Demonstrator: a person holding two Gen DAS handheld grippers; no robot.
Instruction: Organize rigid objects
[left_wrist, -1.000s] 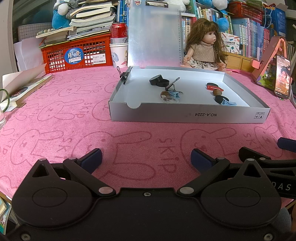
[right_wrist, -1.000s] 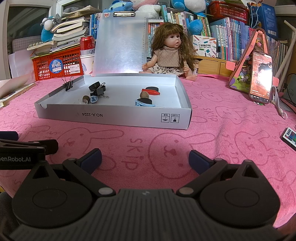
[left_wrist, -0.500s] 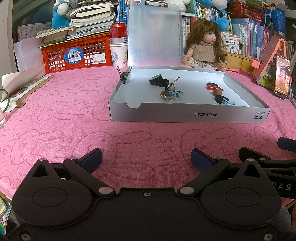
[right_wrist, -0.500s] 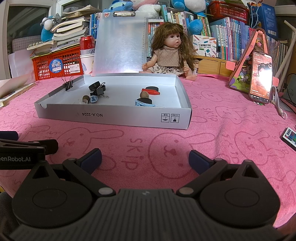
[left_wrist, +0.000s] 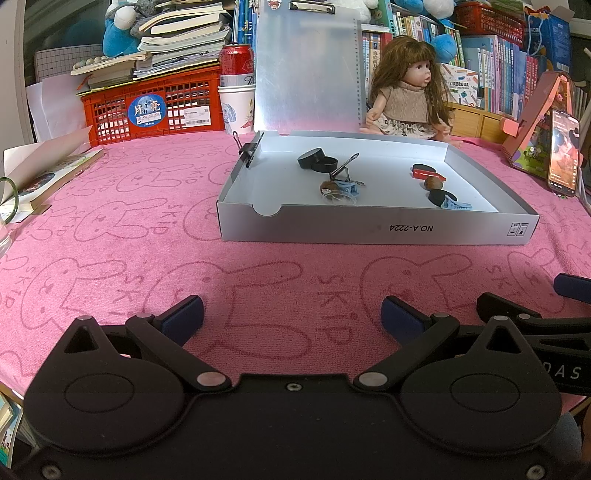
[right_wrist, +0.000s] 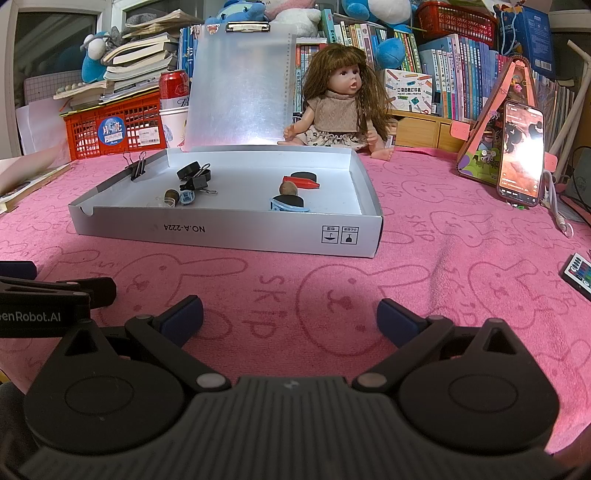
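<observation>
A shallow silver box (left_wrist: 376, 233) (right_wrist: 229, 236) lies on the pink cloth ahead of both grippers. Inside it are black round caps (left_wrist: 311, 158), a black binder clip (right_wrist: 195, 181), a brown nut (left_wrist: 433, 183) (right_wrist: 288, 189), a red piece (left_wrist: 428, 173) (right_wrist: 304, 183), and blue clips (left_wrist: 455, 204) (right_wrist: 184, 196). Another binder clip (left_wrist: 245, 150) (right_wrist: 136, 168) grips the box's left wall. My left gripper (left_wrist: 291, 319) is open and holds nothing, well short of the box. My right gripper (right_wrist: 290, 317) is open too, beside the left one.
A doll (right_wrist: 338, 107) sits behind the box, next to an upright clipboard (right_wrist: 240, 85). A red crate (left_wrist: 147, 107) with books and a can (left_wrist: 236, 59) stand at the back left. A phone (right_wrist: 521, 155) on a stand is at the right, a remote (right_wrist: 578, 275) at the right edge.
</observation>
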